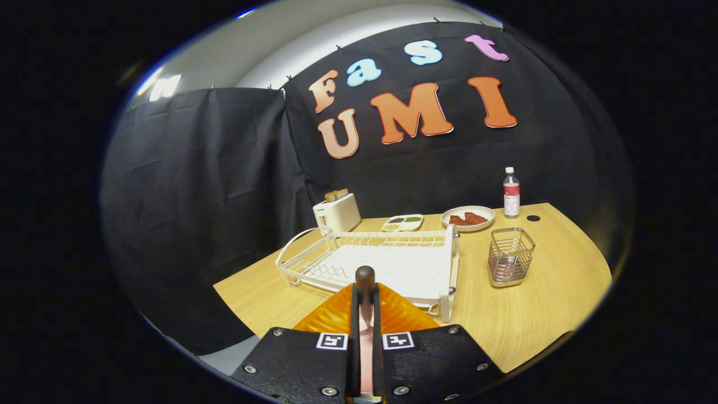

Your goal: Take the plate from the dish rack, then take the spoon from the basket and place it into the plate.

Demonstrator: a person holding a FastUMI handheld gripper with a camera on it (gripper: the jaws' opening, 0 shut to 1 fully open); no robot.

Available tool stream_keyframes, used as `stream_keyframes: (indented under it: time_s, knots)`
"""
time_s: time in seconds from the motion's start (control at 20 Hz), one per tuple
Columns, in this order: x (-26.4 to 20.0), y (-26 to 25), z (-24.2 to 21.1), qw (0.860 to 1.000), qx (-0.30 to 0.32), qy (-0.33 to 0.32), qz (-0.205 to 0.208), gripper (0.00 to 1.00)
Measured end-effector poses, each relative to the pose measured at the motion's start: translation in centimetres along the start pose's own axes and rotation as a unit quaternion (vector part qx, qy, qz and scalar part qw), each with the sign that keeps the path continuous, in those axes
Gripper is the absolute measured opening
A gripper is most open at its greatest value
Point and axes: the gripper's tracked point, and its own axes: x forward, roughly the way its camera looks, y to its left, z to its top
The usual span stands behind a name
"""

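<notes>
My gripper [365, 300] is shut on the spoon [364, 279], whose dark rounded handle end pokes out past the fingertips while a paler stretch runs back between the fingers. Directly beneath the fingers lies the ribbed orange plate [401, 314], resting on the wooden table in front of the dish rack. The white wire dish rack [381, 261] stands just beyond the plate and holds nothing. The wire basket [510, 256] stands to the right of the rack. How high the spoon hangs above the plate I cannot tell.
At the back of the wooden table [538, 314] stand a white toaster [337, 212], a small divided dish [402, 223], a plate of food [468, 217] and a bottle [511, 193]. The table's near left edge runs close to the orange plate.
</notes>
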Motion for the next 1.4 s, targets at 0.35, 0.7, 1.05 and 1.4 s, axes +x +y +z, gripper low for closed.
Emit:
stream_keyframes:
  time_s: [0.35, 0.7, 1.05, 1.4]
  knots:
    - [0.3, 0.5, -2.7, 0.999, 0.006, 0.024, 0.036, 0.08]
    - [-0.8, -1.2, -3.9, 0.998, 0.033, 0.024, 0.054, 0.08]
    - [-2.0, -3.4, -8.2, 0.996, 0.028, 0.068, 0.045, 0.11]
    - [-1.0, -4.9, -12.2, 0.991, -0.054, 0.124, 0.003, 0.15]
